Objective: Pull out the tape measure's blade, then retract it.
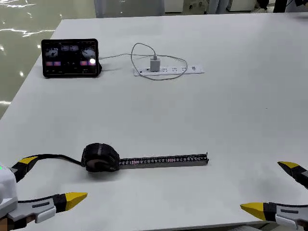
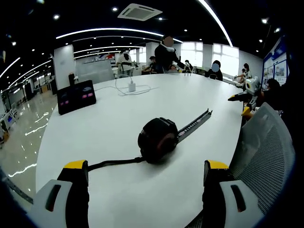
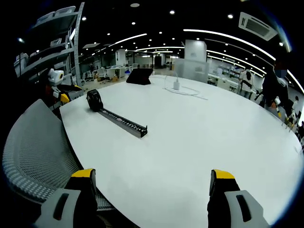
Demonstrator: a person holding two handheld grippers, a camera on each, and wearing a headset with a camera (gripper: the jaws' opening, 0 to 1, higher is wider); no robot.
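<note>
The white table (image 1: 231, 106) spreads wide; at its far left stands a dark tablet (image 1: 70, 57), a power strip (image 1: 168, 70) to its right; the tape measure (image 1: 100, 157) lies near the front edge, left of centre, its blade (image 1: 163, 160) drawn out flat, long axis running left to right, hook end pointing right; the left gripper (image 1: 54, 178) sits just beside the case, jaws apart, empty; the right gripper (image 1: 267, 186) hangs well right of the hook, jaws likewise spread.

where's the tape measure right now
In the head view the tape measure lies on the table near its front edge, blade out, closer to the left claw.
</note>
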